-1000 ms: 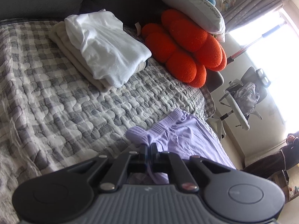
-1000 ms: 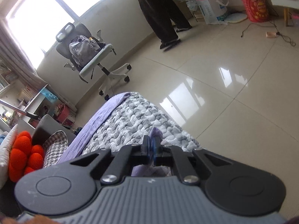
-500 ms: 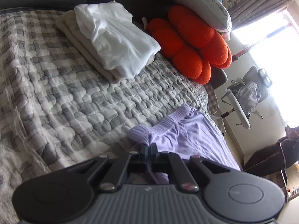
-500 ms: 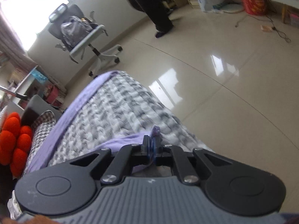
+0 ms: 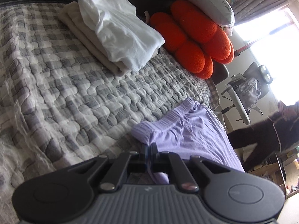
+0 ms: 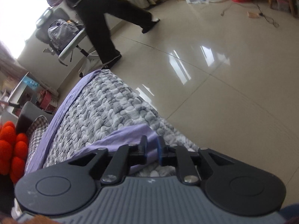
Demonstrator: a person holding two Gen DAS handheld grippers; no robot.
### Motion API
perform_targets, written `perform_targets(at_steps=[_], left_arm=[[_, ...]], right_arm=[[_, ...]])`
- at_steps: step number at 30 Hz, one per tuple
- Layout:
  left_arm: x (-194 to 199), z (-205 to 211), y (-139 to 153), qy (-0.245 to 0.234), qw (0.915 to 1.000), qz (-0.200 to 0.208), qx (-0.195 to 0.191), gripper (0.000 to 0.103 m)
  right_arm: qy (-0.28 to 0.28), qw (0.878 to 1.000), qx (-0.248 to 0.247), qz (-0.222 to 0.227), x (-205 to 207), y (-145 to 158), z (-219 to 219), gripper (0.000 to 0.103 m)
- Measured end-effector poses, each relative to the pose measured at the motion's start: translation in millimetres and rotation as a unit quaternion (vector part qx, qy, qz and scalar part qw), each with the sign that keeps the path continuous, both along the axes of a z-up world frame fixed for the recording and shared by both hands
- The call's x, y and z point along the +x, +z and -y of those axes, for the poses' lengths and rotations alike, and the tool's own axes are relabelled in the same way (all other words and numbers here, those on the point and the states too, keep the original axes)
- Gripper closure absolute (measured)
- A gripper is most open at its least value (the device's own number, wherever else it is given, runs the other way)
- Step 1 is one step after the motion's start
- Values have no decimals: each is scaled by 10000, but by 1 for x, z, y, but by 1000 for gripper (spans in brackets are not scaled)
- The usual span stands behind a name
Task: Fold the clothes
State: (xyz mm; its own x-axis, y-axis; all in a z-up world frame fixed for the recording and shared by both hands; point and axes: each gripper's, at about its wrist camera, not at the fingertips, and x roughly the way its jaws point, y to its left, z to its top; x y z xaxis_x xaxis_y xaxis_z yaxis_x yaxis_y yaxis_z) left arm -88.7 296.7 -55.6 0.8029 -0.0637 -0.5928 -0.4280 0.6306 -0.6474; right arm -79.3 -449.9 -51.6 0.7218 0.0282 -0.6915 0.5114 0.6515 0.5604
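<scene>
Standing by the bed, I see the left gripper (image 5: 149, 152) with its fingers pressed together on a corner of the lilac trousers (image 5: 188, 130), just by the ribbed waistband. From those fingers the garment runs forward and to the right, its long axis heading along the edge of the checked quilt (image 5: 74, 93) toward the far end of the bed. Ahead and to the left of the fingers, well apart, sits a folded pile: a white garment (image 5: 121, 31) on top of a beige one (image 5: 87, 43), with an orange cushion (image 5: 194, 37) beyond them.

The right gripper (image 6: 151, 150) has its fingers apart, and a band of lilac cloth (image 6: 129, 136) passes between them without being pinched. So the left hand is the only one with a hold, while the right is equally near the cloth but free. I judge the coming move turns on the trousers' length lying away from both sets of fingers.

Only the left view shows the waistband and the finished pile. Only the right view shows the cloth draping over the bed's edge, the shiny floor (image 6: 224, 74), and a person in dark trousers (image 6: 104, 24) walking past an office chair (image 6: 65, 35).
</scene>
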Motion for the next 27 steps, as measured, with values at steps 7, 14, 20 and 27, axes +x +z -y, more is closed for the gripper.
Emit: perform_targets(at_steps=[7,14,20,27], left_arm=[[4,3,0,-62,10000,-25,72,101],[7,6,-2,18,10000,-54,21,101],[0,2,-2,87,9999,-10,-76,101],[-1,1,2,107,9999,41,-128,101]], right_arm=[[-85,9998,127,122,-5,1,-6,57],[-124,9987,-380,331,-2,7,-23,100],[-79,9956,-498,790,-19,24,-25,100],[-173,9933,-457,1043,-24,41,-25,100]])
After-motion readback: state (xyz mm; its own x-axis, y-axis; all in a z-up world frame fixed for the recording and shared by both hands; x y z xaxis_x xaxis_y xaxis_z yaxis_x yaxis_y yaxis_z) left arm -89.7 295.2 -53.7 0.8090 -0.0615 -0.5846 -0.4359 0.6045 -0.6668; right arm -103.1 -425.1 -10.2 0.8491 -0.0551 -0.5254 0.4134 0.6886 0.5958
